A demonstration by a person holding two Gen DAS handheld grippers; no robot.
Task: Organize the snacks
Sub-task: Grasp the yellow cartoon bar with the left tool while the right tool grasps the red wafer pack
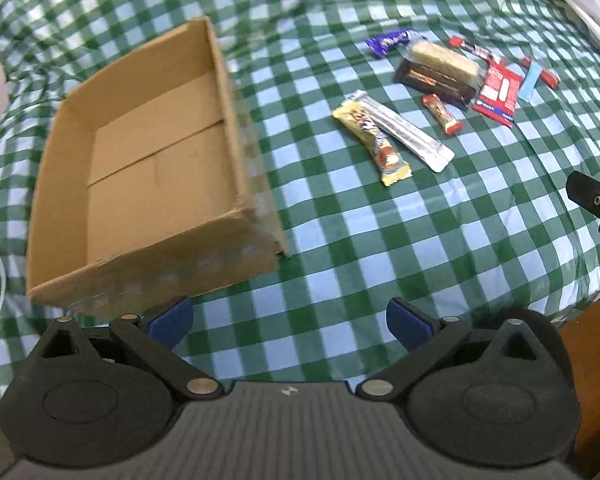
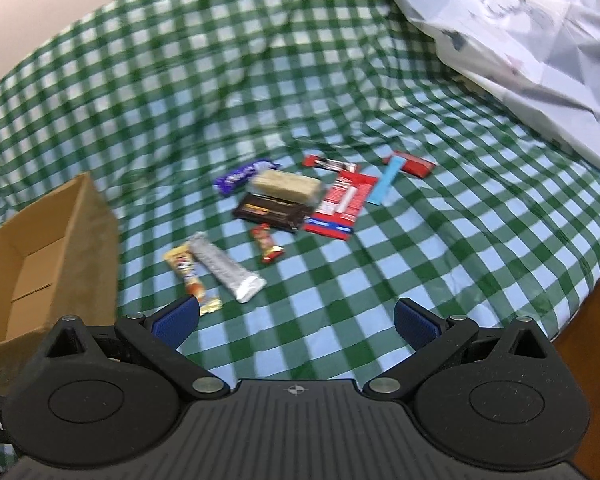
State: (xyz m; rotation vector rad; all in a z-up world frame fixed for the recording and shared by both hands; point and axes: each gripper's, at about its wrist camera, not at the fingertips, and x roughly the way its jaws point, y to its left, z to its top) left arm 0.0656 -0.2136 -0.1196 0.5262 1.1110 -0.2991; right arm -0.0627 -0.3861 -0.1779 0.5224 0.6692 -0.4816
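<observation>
We hold both grippers above the green checked cloth, and neither has anything in it. On the left gripper the blue fingers stand wide apart over bare cloth, just in front of the box's near wall. The right gripper is spread just as wide, its left finger close to the tip of the yellow bar.

The cardboard box sits open-topped, showing only its taped floor.

All the snacks lie on the cloth to the right of the box. Nearest the box is the yellow bar, with a silver bar touching its far side. Further from the box is a small red candy, then a dark flat bar with a beige wafer pack resting partly on it. A purple bar lies beyond those. A red-and-white packet touches the dark bar's far-right end, with a thin red stick behind it. Farthest from the box, a pale blue strip crosses a red bar.

A crumpled white bag lies beyond the snacks, well apart from the box.
</observation>
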